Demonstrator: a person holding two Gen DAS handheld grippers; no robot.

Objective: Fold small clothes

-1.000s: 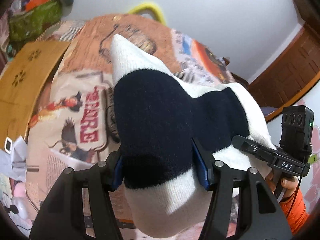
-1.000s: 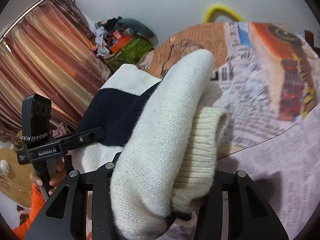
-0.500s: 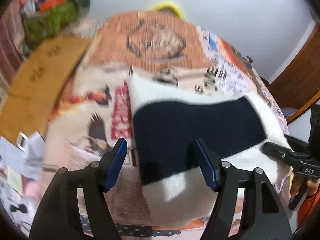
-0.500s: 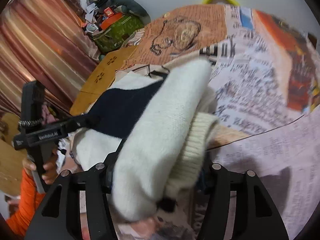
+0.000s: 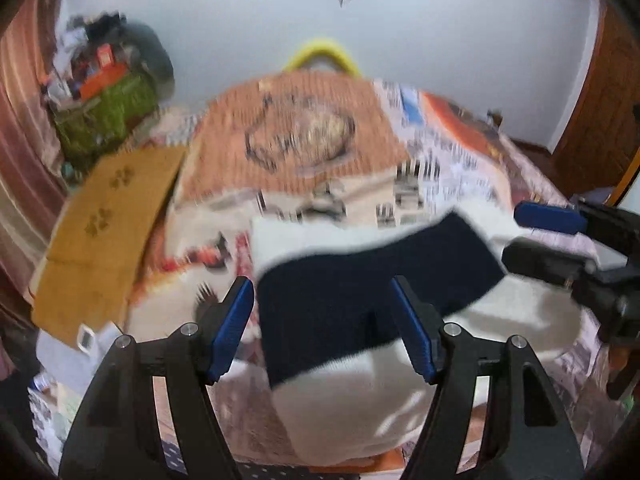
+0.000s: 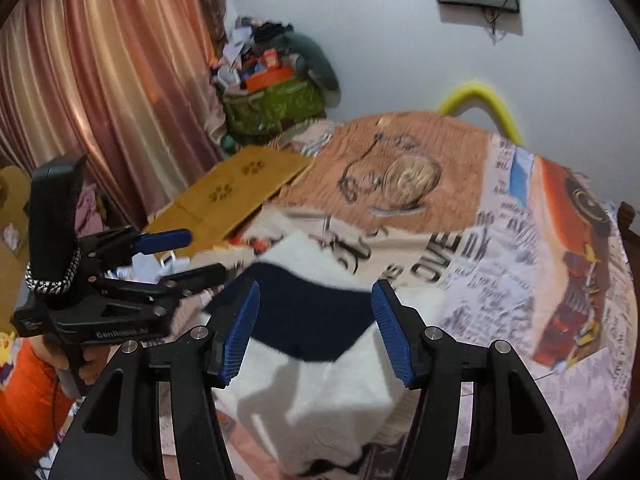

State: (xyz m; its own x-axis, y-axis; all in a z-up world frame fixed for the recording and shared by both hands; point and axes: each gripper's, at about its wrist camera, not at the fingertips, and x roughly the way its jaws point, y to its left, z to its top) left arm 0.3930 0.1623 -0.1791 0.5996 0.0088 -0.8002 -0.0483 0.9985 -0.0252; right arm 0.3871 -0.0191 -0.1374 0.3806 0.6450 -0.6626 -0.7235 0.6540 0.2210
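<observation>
A small white knit sweater with a wide navy band (image 5: 360,280) lies folded on the printed bed cover. It also shows in the right wrist view (image 6: 316,320). My left gripper (image 5: 324,328) is open and empty, just above the sweater's near left part. My right gripper (image 6: 316,332) is open and empty above the sweater's near right part. Each gripper shows in the other's view: the right one (image 5: 560,236) at the sweater's right side, the left one (image 6: 168,256) at its left side. Both views are motion-blurred.
The bed cover (image 6: 500,240) carries newspaper-style prints and an orange panel. A tan cardboard sheet with paw prints (image 5: 108,220) lies at the bed's left edge. A cluttered green bag (image 6: 272,104) stands by the curtain. A yellow hoop (image 5: 324,52) sits behind the bed.
Both grippers held the sweater lifted a second ago. They have opened, the sweater has dropped flat on the bed, and both grippers have drawn back from it.
</observation>
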